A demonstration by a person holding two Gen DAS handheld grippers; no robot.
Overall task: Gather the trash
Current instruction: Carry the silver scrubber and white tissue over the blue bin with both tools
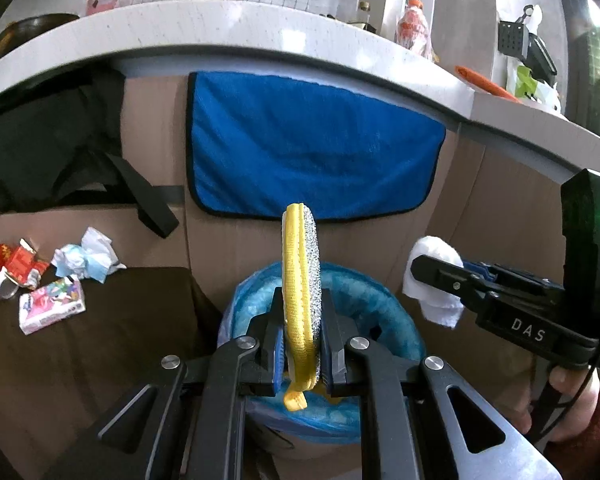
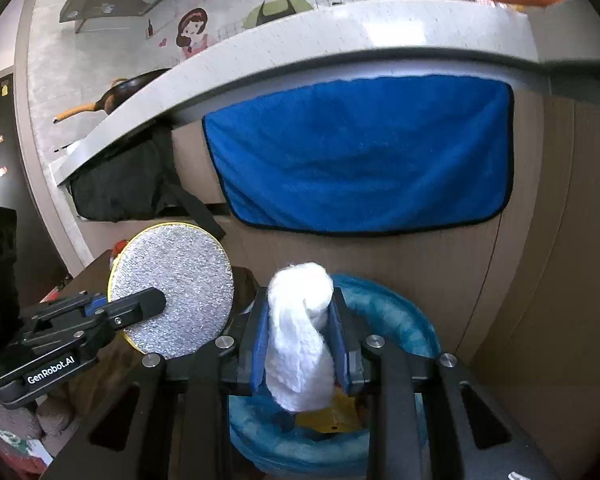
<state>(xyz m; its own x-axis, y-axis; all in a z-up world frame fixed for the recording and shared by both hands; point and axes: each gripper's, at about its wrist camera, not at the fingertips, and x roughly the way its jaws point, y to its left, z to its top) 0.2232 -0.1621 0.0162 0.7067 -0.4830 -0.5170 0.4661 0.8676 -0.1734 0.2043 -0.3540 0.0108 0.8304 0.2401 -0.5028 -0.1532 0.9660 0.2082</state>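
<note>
My left gripper (image 1: 302, 320) is shut on a round scrubbing pad (image 1: 302, 276), yellow on one side and silver on the other, held edge-up above a bin lined with a blue bag (image 1: 396, 316). The pad (image 2: 172, 288) shows flat-on in the right wrist view, with the left gripper (image 2: 156, 302) on it. My right gripper (image 2: 300, 312) is shut on a white wad of tissue (image 2: 300, 340), above the same bin (image 2: 400, 312), which holds a yellow scrap (image 2: 332, 416). In the left wrist view the right gripper (image 1: 420, 270) and its tissue (image 1: 436, 252) are at the right.
More trash lies on a brown surface (image 1: 120, 340) at the left: a crushed red carton (image 1: 14, 268), crumpled tissue (image 1: 86, 258) and a pink packet (image 1: 52, 308). A blue towel (image 1: 312, 148) hangs on the cabinet under a grey counter (image 1: 220, 28). A black bag (image 1: 48, 140) sits under the counter.
</note>
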